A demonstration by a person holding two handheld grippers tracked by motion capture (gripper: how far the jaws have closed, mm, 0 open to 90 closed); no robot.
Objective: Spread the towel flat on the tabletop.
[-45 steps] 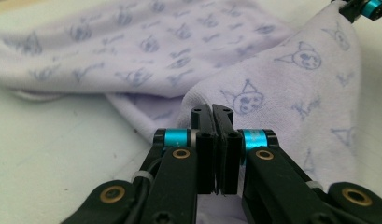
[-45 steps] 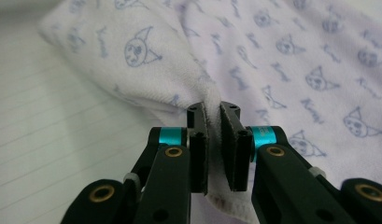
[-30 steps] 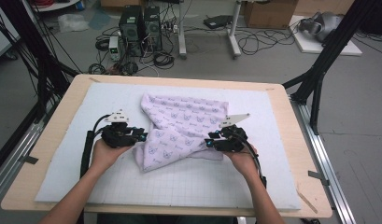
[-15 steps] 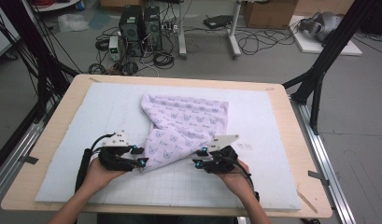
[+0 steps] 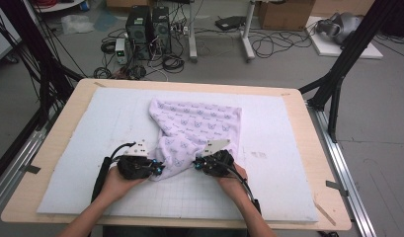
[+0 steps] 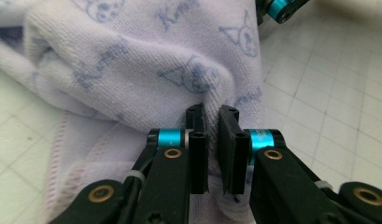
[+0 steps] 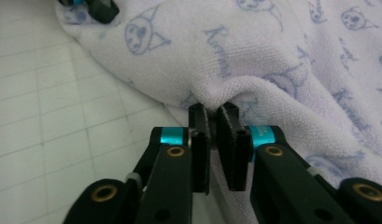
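Since a second ago I've drawn the towel's near edge back toward the bench's front edge; both hands sit closer to me. Towel lies mid-bench on the white mat, far part flat, near part bunched between my tongs. Left gripper: jaws nearly closed, pinching a fold of terry. Right gripper: likewise clamped on a pucker of cloth. To do this fold well, I judge: keep both pinches firm, move hands level and together, lay the edge square without dragging the far part.
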